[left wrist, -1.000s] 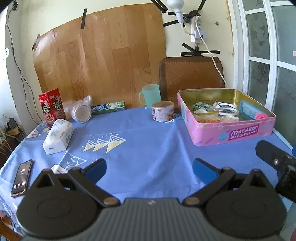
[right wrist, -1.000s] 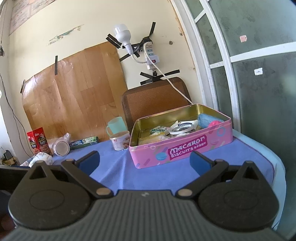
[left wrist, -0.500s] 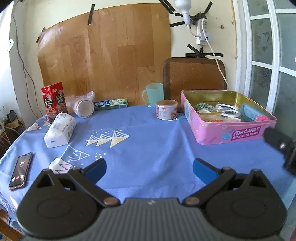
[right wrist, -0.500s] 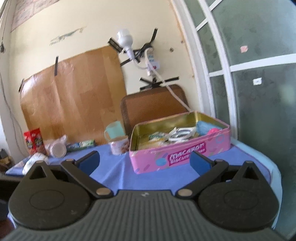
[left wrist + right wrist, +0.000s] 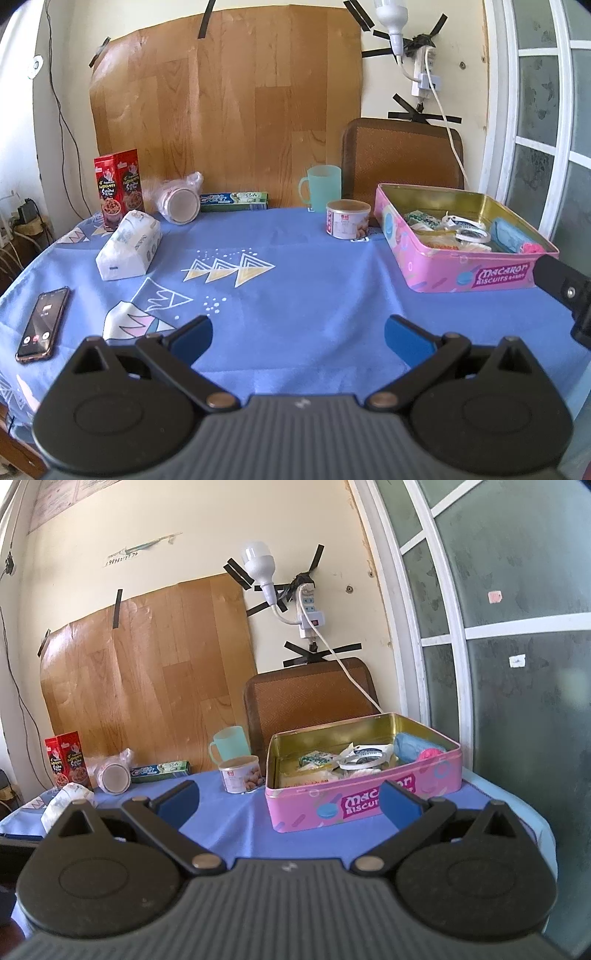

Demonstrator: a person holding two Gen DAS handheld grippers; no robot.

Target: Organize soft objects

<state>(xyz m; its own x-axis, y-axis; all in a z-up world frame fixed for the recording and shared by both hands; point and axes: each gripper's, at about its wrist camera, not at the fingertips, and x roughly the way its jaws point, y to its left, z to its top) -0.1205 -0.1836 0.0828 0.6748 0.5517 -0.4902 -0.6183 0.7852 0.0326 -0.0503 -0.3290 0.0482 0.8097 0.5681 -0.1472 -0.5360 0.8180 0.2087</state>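
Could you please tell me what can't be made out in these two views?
- Pink biscuit tin floor, both views: its near wall and jumbled contents hide it.
- Tissue pack, right wrist view: the right gripper partly covers it.
- Phone screen text, left wrist view: too small to read.

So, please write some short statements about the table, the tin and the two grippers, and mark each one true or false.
1. The pink biscuit tin has its lid on. False: it is open, with small items inside.
2. The left gripper is open and holds nothing. True.
3. The tissue pack lies inside the tin. False: it lies on the blue tablecloth, far from the tin.
4. The right gripper is open and empty. True.
5. A phone lies on the cloth with its screen lit. True.
6. The green mug lies on its side. False: it stands upright.
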